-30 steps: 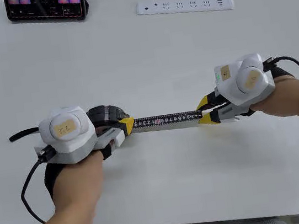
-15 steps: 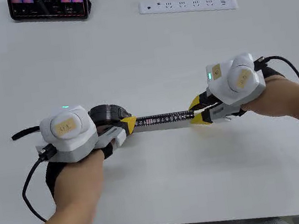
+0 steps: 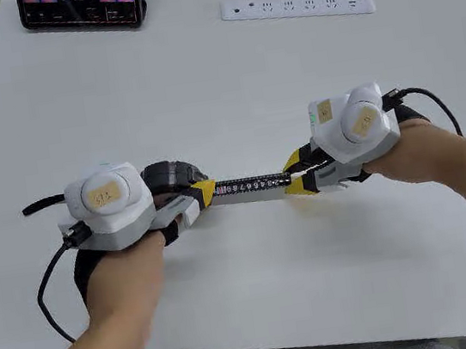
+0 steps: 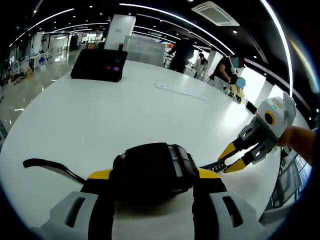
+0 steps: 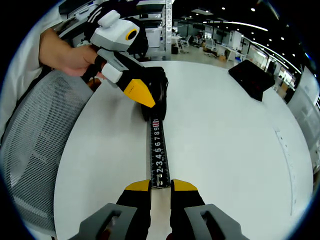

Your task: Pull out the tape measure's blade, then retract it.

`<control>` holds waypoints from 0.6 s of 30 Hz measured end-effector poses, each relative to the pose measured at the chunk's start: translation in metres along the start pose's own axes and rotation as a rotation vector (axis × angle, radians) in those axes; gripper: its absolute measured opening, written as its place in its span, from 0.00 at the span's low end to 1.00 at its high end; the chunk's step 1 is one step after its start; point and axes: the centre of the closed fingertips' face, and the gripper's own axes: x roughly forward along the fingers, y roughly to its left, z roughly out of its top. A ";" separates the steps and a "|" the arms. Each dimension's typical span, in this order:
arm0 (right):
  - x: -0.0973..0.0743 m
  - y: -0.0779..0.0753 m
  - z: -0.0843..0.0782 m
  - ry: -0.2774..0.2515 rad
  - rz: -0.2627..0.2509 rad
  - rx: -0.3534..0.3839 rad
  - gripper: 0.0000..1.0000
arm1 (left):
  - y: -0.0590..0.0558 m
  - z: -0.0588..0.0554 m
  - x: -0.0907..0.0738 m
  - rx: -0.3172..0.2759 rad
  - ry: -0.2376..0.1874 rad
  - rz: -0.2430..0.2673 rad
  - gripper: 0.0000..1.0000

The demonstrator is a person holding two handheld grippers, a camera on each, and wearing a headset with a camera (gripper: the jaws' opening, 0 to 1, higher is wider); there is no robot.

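While the right hand-held gripper (image 5: 160, 187) is closed on the tip of the blade (image 5: 158, 150), the left hand-held gripper (image 3: 186, 200), at 8 o'clock in the head view, is clamped around the black tape measure case (image 3: 168, 177); the blade runs straight between them, from the case at 9 o'clock to the right jaws at 3 o'clock, low over the white tabletop (image 3: 204, 92); only a short numbered stretch is out, so the pull looks partly done and the retraction is left to finish; whether the stretch is being lengthened or fed back cannot be told; the case is the one holder here, and the rest of the blade is presumably coiled inside it; a power strip (image 3: 296, 7) lies at 1 o'clock and a dark screen device (image 3: 81, 5) at 11 o'clock, both well apart from the work.
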 end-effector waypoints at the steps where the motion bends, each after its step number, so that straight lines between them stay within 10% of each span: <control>1: 0.001 0.000 0.001 -0.002 0.002 0.002 0.10 | 0.000 0.000 0.000 -0.001 0.000 -0.001 0.59; 18: 0.019 0.002 0.014 -0.030 0.020 0.049 0.11 | 0.000 -0.001 0.001 -0.003 0.000 -0.010 0.59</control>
